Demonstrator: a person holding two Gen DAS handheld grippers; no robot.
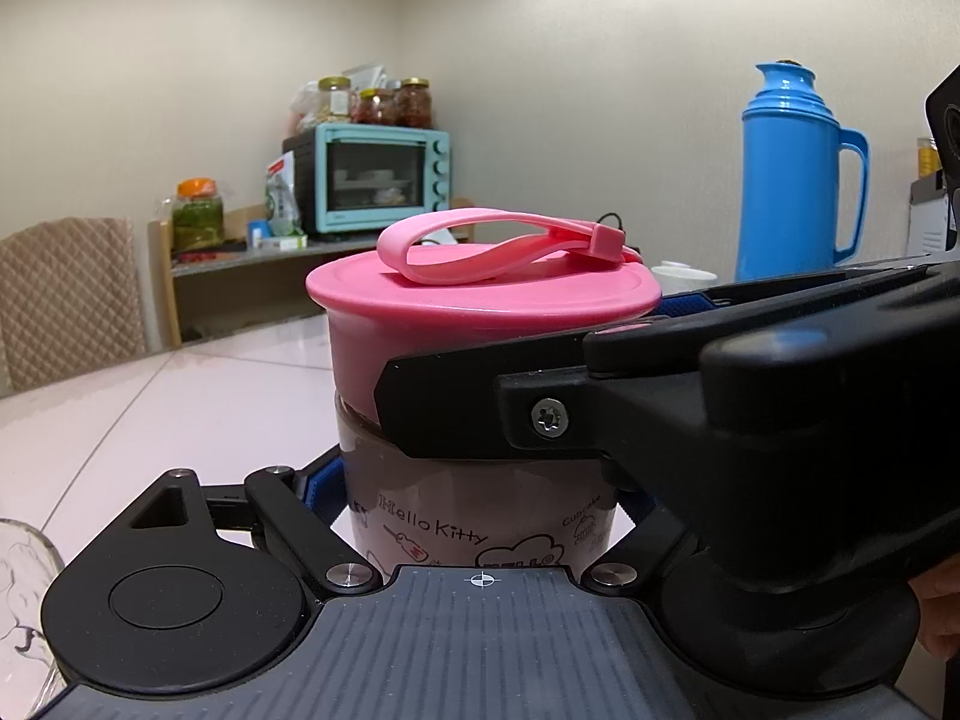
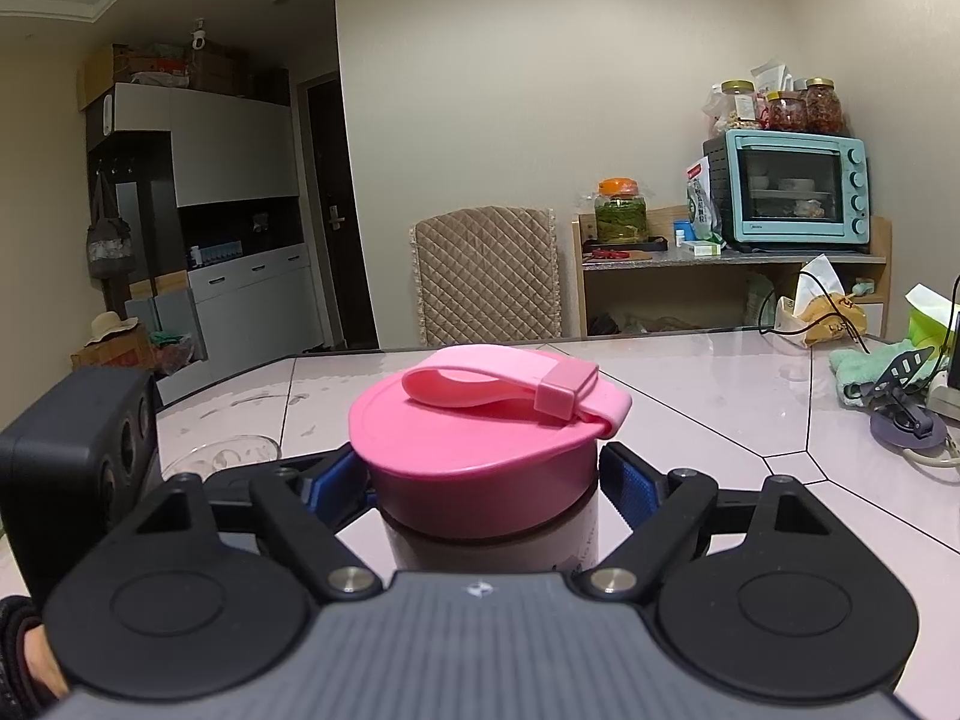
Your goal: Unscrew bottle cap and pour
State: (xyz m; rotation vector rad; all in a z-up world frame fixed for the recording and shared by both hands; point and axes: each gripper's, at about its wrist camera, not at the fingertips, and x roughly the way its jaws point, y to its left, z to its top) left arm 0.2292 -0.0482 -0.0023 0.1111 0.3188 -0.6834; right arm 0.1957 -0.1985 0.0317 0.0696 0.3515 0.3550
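Note:
A Hello Kitty bottle (image 1: 474, 516) stands upright on the pale tiled table (image 1: 180, 396). Its pink cap (image 1: 480, 294) carries a pink strap loop on top. My left gripper (image 1: 480, 498) is shut on the bottle's body, blue pads against both sides. My right gripper (image 2: 486, 480) is shut on the pink cap (image 2: 474, 450), its blue pads (image 2: 630, 486) pressing the cap's sides. In the left wrist view the right gripper's black body (image 1: 720, 408) crosses from the right over the cap's lower edge.
A clear glass (image 1: 24, 600) stands at the left, also in the right wrist view (image 2: 222, 453). A blue thermos (image 1: 798, 180) and white cup (image 1: 684, 279) stand behind. A phone stand (image 2: 906, 402), green cloth (image 2: 858, 369) and cables lie at right. A padded chair (image 2: 486, 276) stands beyond the table.

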